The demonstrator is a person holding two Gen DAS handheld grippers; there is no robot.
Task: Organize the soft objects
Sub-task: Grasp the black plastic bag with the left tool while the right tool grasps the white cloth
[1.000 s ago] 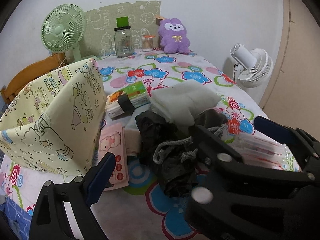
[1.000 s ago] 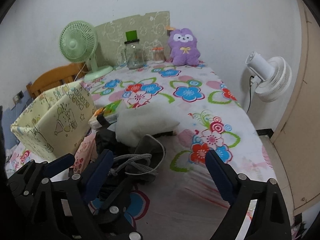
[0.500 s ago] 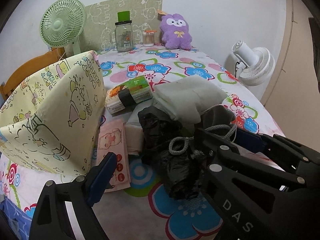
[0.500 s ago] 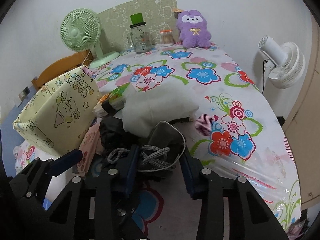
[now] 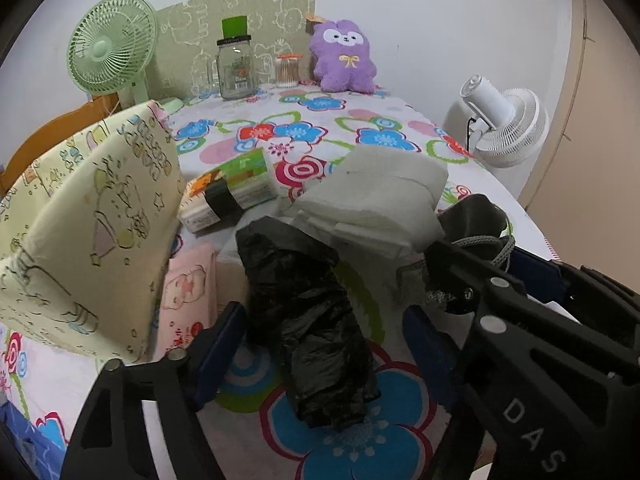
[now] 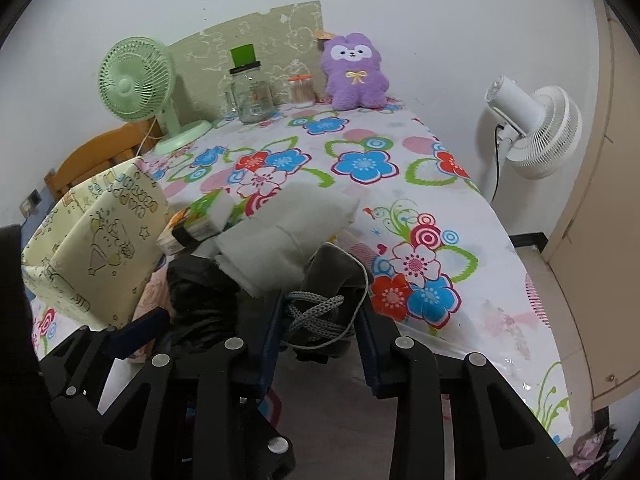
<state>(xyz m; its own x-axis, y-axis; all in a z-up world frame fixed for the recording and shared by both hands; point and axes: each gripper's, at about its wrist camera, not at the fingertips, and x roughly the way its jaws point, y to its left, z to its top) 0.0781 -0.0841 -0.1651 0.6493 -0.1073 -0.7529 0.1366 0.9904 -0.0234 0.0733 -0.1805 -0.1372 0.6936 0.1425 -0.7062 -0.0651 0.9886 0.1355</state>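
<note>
The right tool (image 6: 320, 320) is clamped on a dark grey drawstring pouch (image 6: 332, 276), its blue pads pressing the pouch's gathered neck and grey cord (image 6: 316, 312) from both sides; its jaws have just been closing onto it. The pouch sits near the front edge of the table (image 6: 400, 140), which is covered by a flowered cloth, and leans against a folded white cloth (image 6: 288, 236) just behind it.

The left tool (image 5: 324, 344) stands open astride a crumpled black plastic bag (image 5: 308, 320), one pad on each side without pressing it; its jaws have just been narrowing. The bag lies lengthwise toward the front edge, its far end touching the white cloth.

At the table's left edge stands a yellow fabric box (image 5: 92, 232) with cartoon prints, tilted. Between it and the black bag lies a pink tissue pack (image 5: 188, 292), and behind that a green and white packet (image 5: 228, 192). Along the far edge stand a green fan (image 5: 108, 52), a glass jar (image 5: 236, 68) and a purple plush toy (image 5: 344, 60). A white fan (image 5: 504, 124) stands off the right edge.
</note>
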